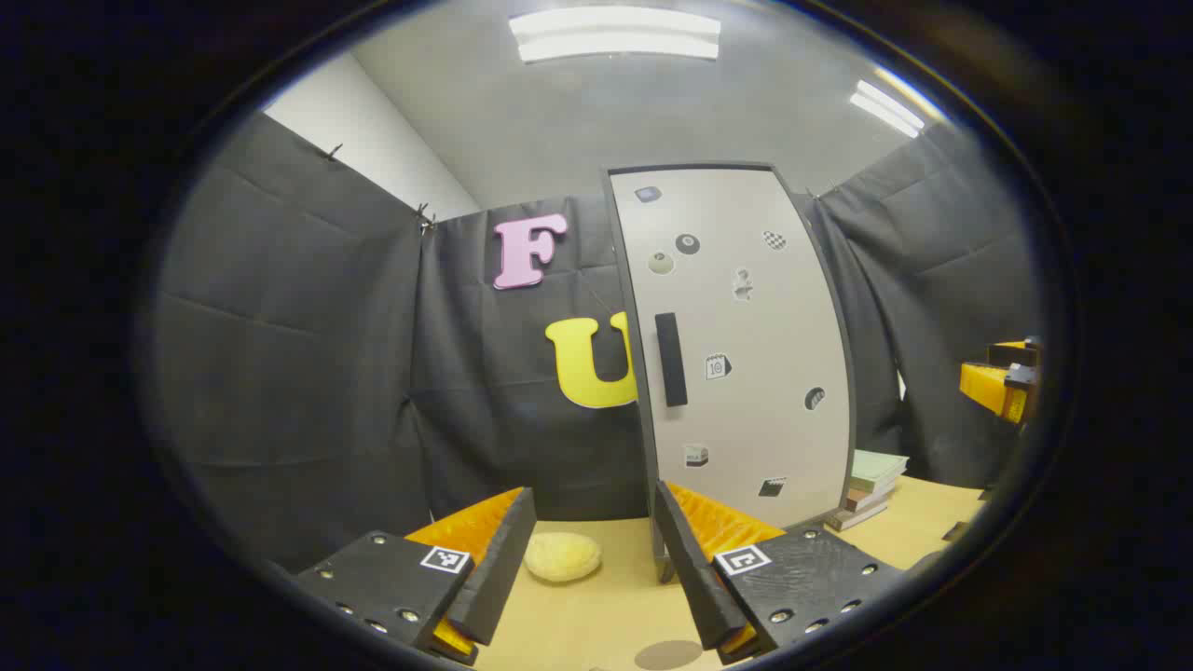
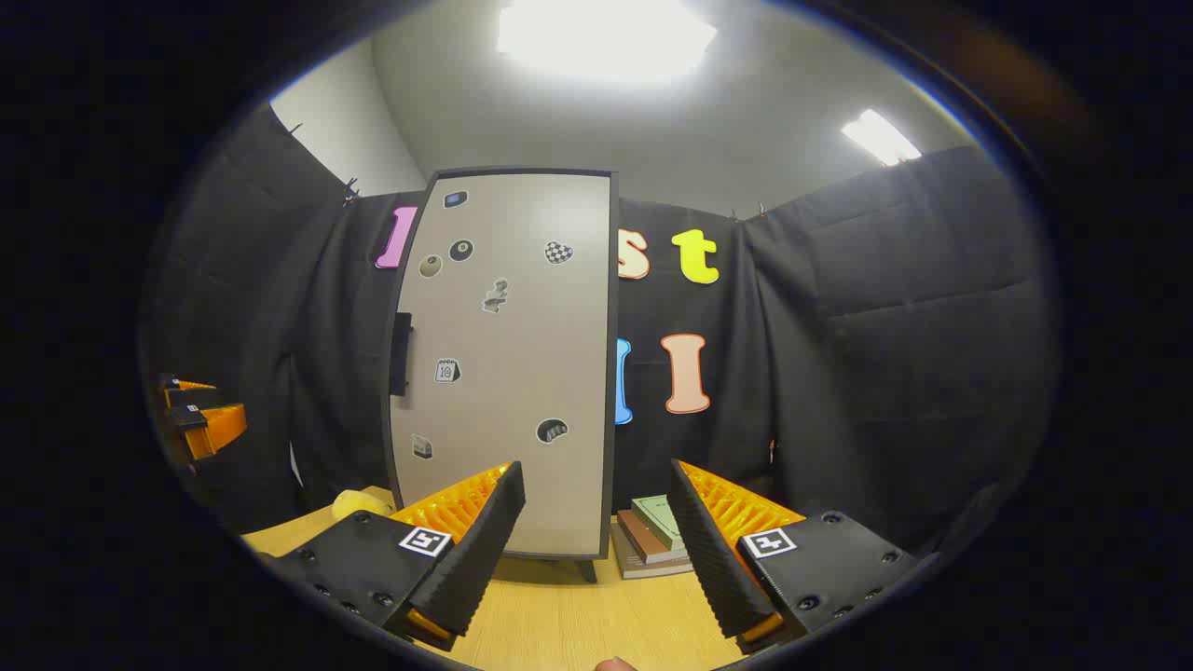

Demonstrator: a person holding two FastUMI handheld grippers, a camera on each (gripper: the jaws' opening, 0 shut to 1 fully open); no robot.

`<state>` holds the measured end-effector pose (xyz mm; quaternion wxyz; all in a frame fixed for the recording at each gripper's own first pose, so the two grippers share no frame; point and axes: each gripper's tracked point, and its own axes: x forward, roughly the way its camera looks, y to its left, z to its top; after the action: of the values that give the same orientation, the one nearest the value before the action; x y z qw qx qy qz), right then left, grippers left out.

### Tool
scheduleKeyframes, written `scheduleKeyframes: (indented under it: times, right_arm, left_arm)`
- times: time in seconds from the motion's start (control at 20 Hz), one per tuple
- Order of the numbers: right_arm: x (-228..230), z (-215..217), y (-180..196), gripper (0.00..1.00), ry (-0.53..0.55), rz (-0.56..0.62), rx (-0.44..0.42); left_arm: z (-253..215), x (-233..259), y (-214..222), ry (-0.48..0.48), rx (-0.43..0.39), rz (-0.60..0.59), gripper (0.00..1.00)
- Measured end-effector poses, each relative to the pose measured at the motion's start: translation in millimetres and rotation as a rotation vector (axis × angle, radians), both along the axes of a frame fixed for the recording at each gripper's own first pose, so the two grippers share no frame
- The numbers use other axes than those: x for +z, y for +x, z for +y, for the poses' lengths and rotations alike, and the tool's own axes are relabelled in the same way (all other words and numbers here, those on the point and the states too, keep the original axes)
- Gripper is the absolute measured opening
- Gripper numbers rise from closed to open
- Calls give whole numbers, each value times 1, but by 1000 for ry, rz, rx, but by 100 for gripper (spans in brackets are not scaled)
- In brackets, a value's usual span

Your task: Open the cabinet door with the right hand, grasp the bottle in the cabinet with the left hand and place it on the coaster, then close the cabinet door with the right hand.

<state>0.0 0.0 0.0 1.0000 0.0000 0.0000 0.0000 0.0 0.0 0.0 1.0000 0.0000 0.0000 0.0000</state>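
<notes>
The cabinet (image 1: 746, 354) stands upright on the table with its pale, sticker-covered door (image 2: 508, 363) shut, so the bottle inside is hidden. A dark vertical handle (image 1: 670, 359) sits on the door's left edge, also seen as the handle (image 2: 401, 354) in the right gripper view. My left gripper (image 1: 592, 494) is open and holds nothing, facing the door's handle side from a short way off. My right gripper (image 2: 595, 466) is open too, in front of the door's lower right. A brown round disc (image 1: 668, 654), perhaps the coaster, lies at the table's near edge.
A pale yellow lump (image 1: 562, 556) lies on the wooden table (image 1: 596, 615) left of the cabinet foot. A stack of books (image 2: 657, 536) rests to the cabinet's right. The right gripper (image 1: 1002, 387) shows far right; the left gripper (image 2: 200, 415) shows far left.
</notes>
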Motion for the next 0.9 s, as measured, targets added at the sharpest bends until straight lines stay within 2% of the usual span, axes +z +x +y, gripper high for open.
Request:
scheduleKeyframes:
  times: [0.05, 0.45, 0.5, 0.75, 0.9]
  right_arm:
    - [-1, -1, 1, 98, -4, 2, 0]
    - [-4, 0, 4, 98, -24, 18, 7]
    - [-4, 0, 5, 98, -25, 19, 8]
    - [-1, 3, 8, 97, -20, 10, 12]
    - [1, 5, 11, 97, -15, 7, 15]
  left_arm:
    - [0, 0, 0, -1, -1, 0, 80]
    - [1, 0, 1, -3, 2, 2, 80]
    - [2, -2, 1, -7, 4, 6, 77]
    - [4, -4, 2, -7, 15, 14, 80]
    - [4, -4, 2, -4, 24, 9, 77]
